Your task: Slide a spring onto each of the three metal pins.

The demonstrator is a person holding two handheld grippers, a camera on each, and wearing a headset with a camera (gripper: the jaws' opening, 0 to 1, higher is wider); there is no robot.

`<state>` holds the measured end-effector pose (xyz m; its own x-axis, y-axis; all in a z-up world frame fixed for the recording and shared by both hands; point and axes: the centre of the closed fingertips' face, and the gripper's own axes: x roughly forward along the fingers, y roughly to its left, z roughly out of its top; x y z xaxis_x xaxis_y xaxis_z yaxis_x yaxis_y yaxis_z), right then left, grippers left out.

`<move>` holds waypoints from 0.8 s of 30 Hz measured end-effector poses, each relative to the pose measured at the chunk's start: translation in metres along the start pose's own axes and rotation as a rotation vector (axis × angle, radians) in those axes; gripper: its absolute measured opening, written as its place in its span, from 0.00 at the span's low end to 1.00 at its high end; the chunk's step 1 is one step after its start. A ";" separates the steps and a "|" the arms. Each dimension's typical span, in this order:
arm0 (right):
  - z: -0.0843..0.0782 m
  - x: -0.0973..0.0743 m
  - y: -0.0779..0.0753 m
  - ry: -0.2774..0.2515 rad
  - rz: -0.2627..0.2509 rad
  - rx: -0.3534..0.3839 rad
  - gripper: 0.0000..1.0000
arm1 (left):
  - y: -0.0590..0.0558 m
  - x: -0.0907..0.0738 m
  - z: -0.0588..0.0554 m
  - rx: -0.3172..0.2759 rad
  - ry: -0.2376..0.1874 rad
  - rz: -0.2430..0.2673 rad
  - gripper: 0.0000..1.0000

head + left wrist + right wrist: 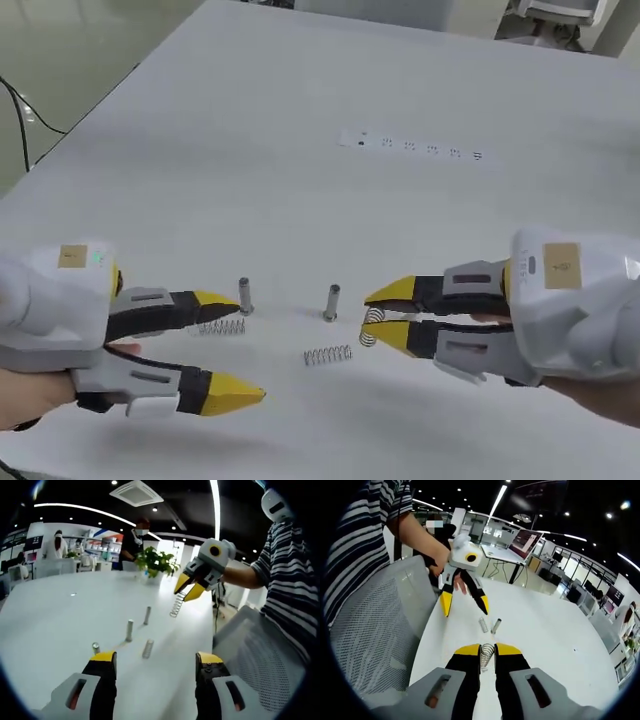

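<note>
1 spring (372,326) pinched in right tool (365,318), just beside centre pin (332,300); left tool (250,350) gapes empty (jaws wide). The spring seems tilted: may catch the pin's tip, toppling it.

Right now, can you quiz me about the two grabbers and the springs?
1. True or false: the left gripper is squeezing something.
2. What does the right gripper hold between its fingers? A) a pin B) a spring C) nothing
3. Fill in: in the head view, ___ springs lie loose on the table.
Key: 1 false, its fingers are apart and empty. 2 B. 3 two.
</note>
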<state>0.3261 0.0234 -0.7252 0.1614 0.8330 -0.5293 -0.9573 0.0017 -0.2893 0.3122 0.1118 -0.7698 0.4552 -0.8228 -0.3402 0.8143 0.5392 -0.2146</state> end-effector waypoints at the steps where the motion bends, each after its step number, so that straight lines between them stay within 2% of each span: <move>1: -0.001 -0.001 -0.001 0.003 -0.007 -0.001 0.07 | 0.004 -0.002 0.000 0.000 -0.002 0.016 0.60; 6: -0.003 -0.004 -0.007 0.008 -0.025 0.002 0.07 | 0.020 -0.012 0.001 -0.007 -0.023 0.089 0.70; 9: -0.005 -0.006 -0.010 0.008 -0.037 0.008 0.07 | 0.028 -0.015 0.001 -0.004 -0.033 0.131 0.79; 15: -0.010 -0.010 -0.015 0.013 -0.061 0.021 0.07 | 0.039 -0.020 0.000 -0.012 -0.047 0.183 0.97; 19: -0.014 -0.012 -0.019 0.020 -0.073 0.038 0.07 | 0.044 -0.023 -0.005 -0.012 -0.046 0.208 0.98; 24: -0.020 -0.017 -0.027 0.025 -0.099 0.061 0.07 | 0.046 -0.024 -0.005 -0.018 -0.057 0.217 0.98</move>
<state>0.3541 -0.0022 -0.7244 0.2611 0.8131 -0.5203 -0.9491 0.1179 -0.2922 0.3371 0.1575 -0.7757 0.6395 -0.6954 -0.3279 0.6883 0.7078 -0.1587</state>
